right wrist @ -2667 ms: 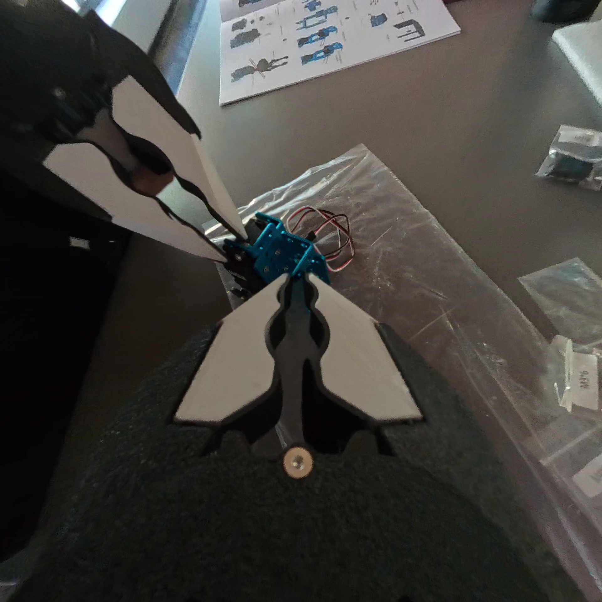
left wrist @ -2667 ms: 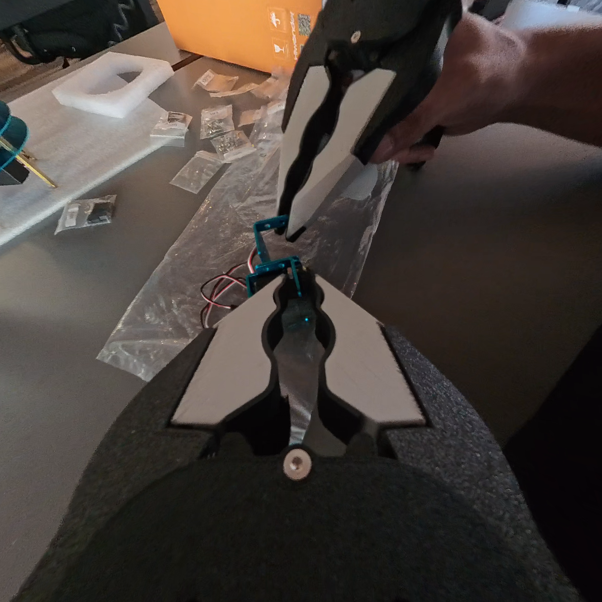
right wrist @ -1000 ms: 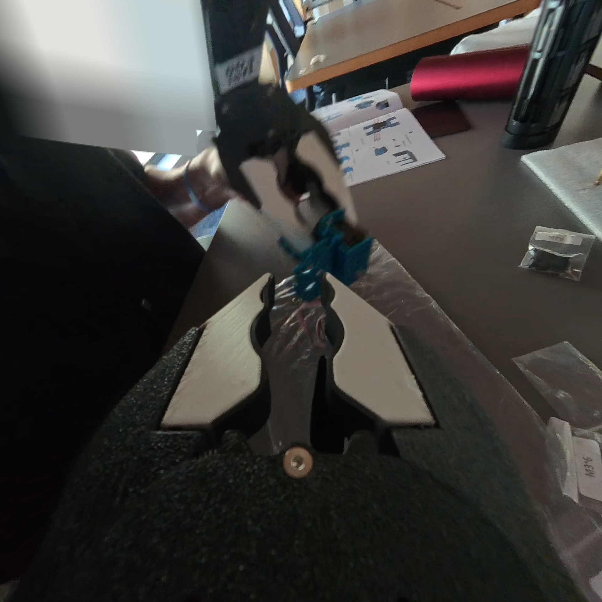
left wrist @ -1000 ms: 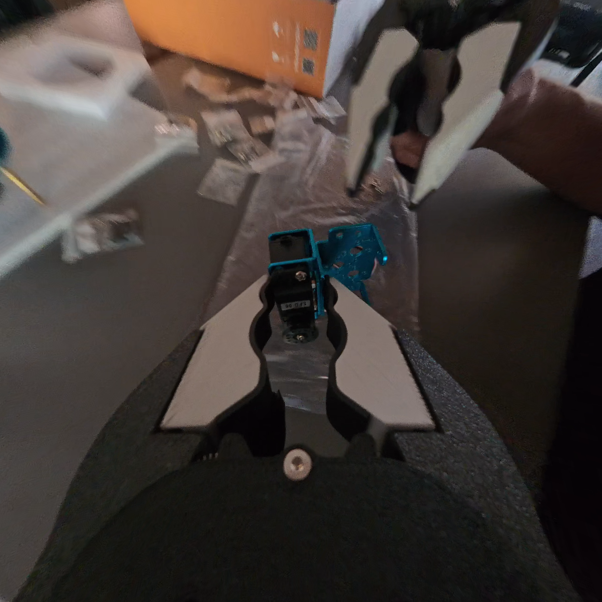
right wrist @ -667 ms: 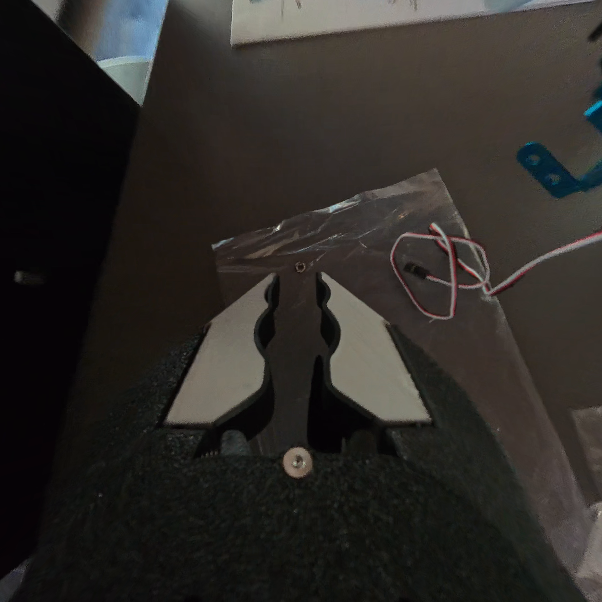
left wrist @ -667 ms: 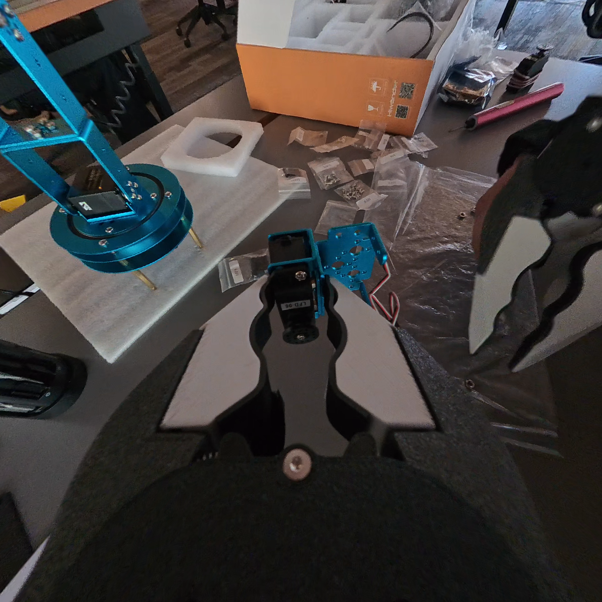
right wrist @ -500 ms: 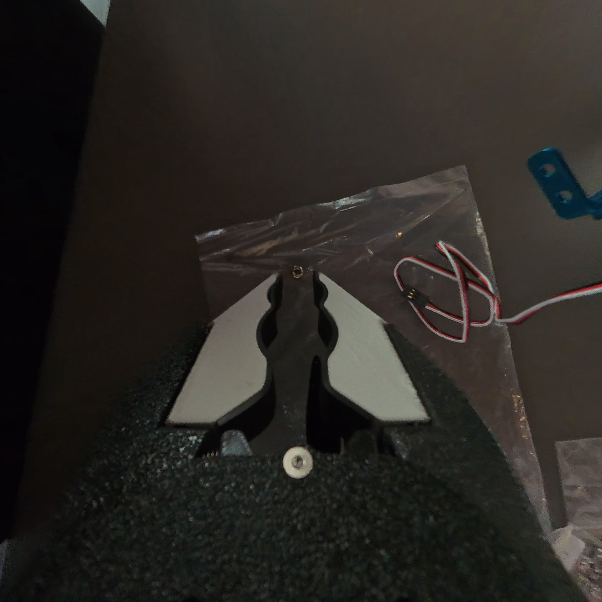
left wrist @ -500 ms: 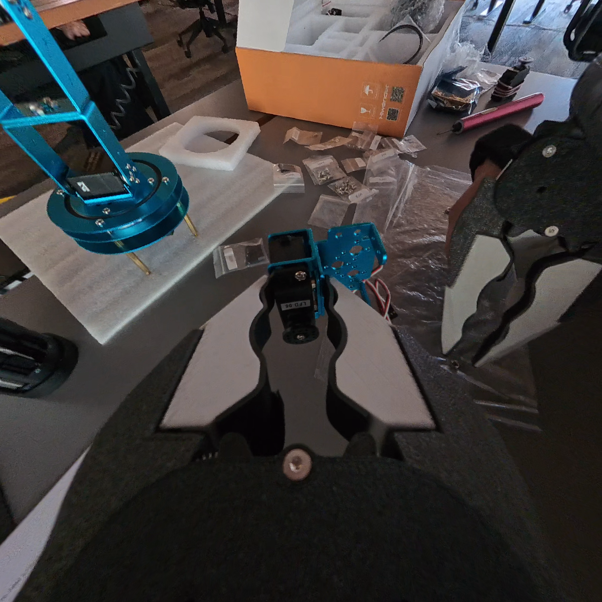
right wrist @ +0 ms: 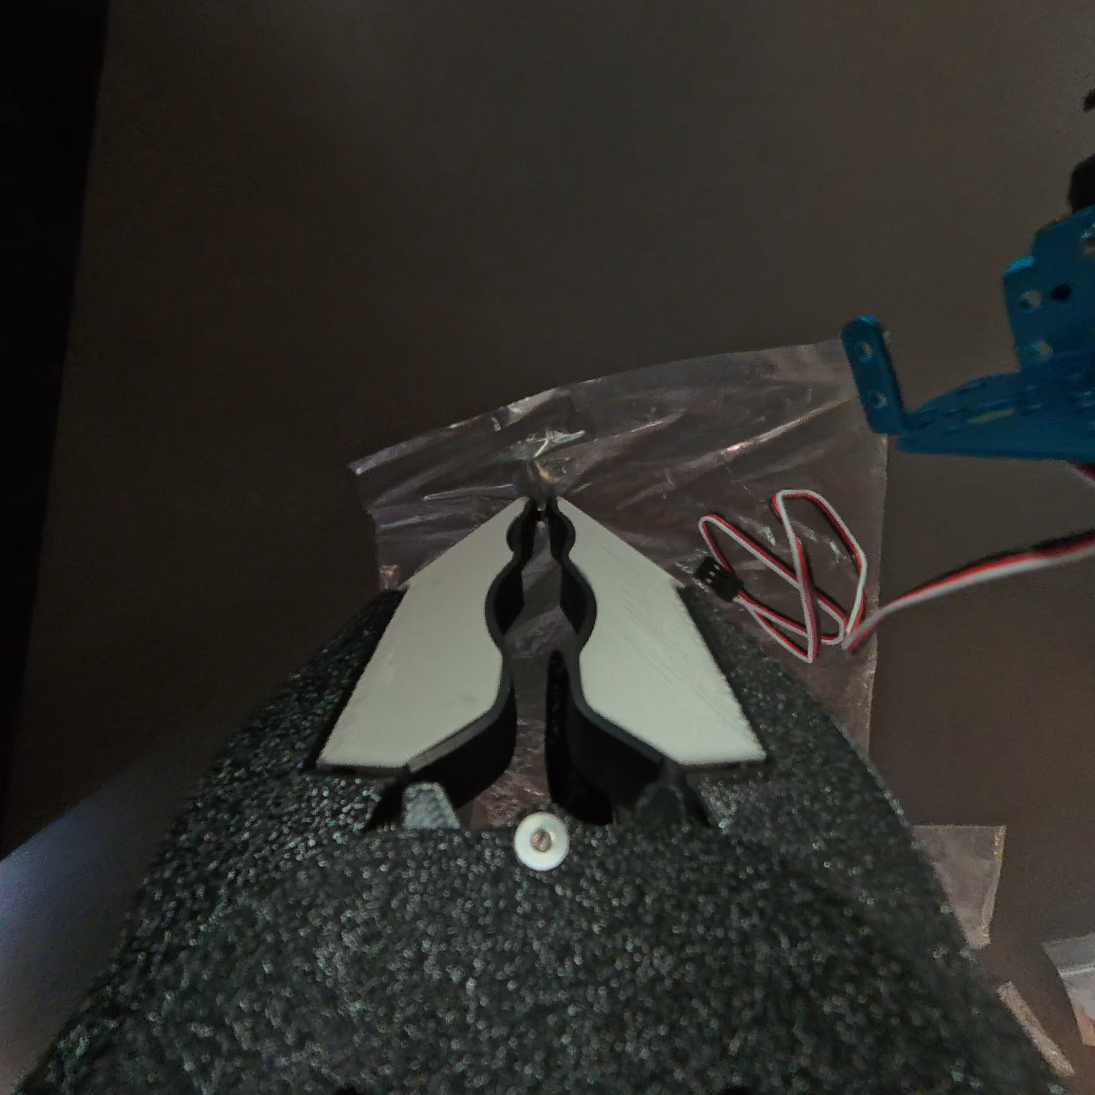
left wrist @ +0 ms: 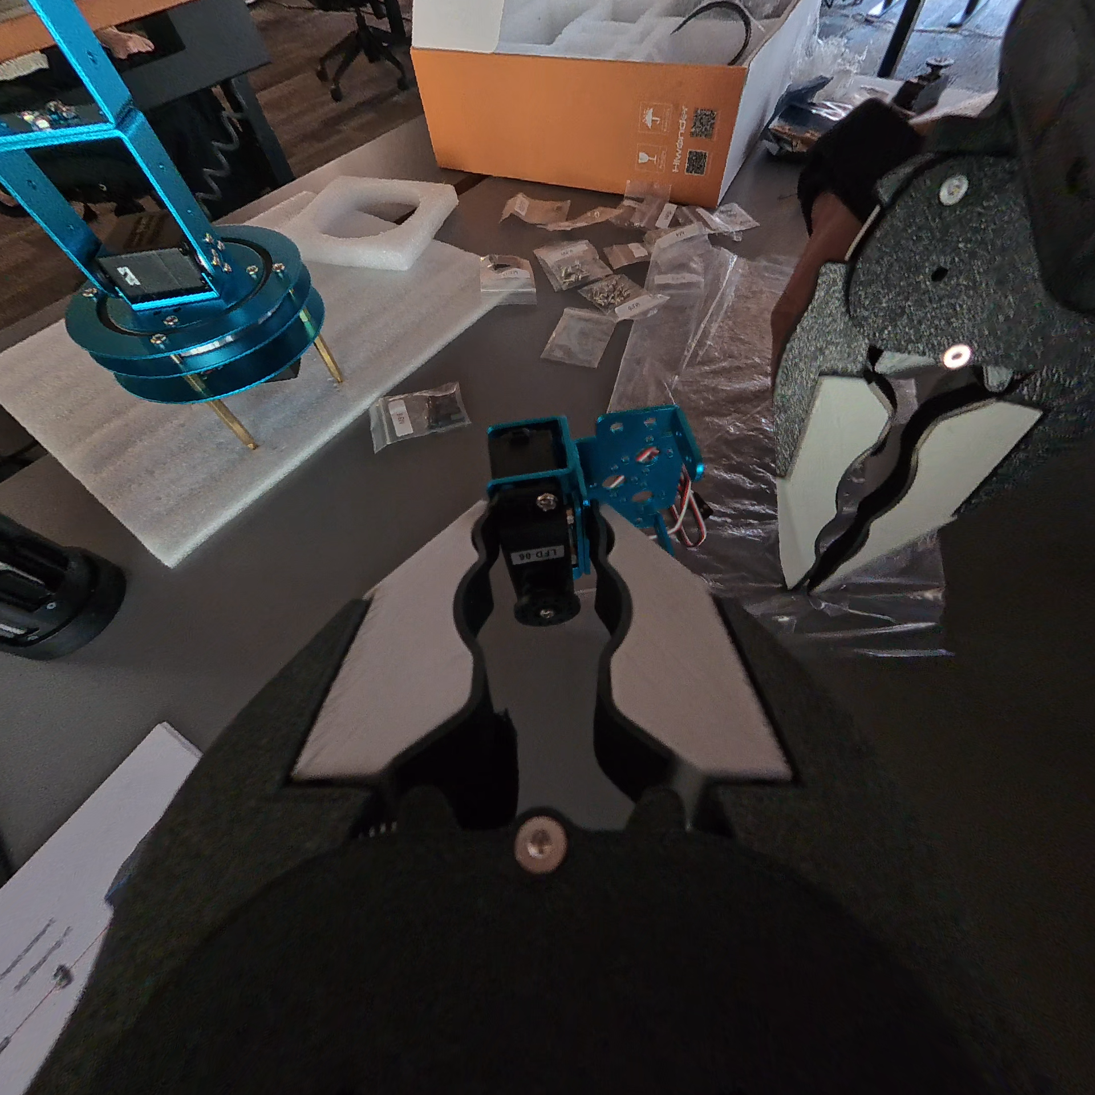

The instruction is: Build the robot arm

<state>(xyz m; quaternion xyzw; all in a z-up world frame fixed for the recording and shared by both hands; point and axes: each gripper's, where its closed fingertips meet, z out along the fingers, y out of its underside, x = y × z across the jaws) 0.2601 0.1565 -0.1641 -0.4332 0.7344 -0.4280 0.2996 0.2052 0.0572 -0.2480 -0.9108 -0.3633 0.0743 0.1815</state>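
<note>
Left gripper [left wrist: 536,521] we find clamped on a servo [left wrist: 536,536] in its blue bracket [left wrist: 643,468]; right gripper [right wrist: 540,506] pinches a small nut [right wrist: 538,483] on a plastic bag [right wrist: 652,426].

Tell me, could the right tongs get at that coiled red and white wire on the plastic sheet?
Probably yes. The wire lies bare on the plastic sheet just beside the right tongs, with nothing over it; the tongs, though, are pinched on a tiny metal bit.

Left wrist view: bare grey table [left wrist: 332,569] left of centre gives a passage. Blue turntable base [left wrist: 195,320] blocks upper left, orange box [left wrist: 580,118] top centre, small parts bags [left wrist: 592,278] between, right gripper [left wrist: 820,583] fills right.
</note>
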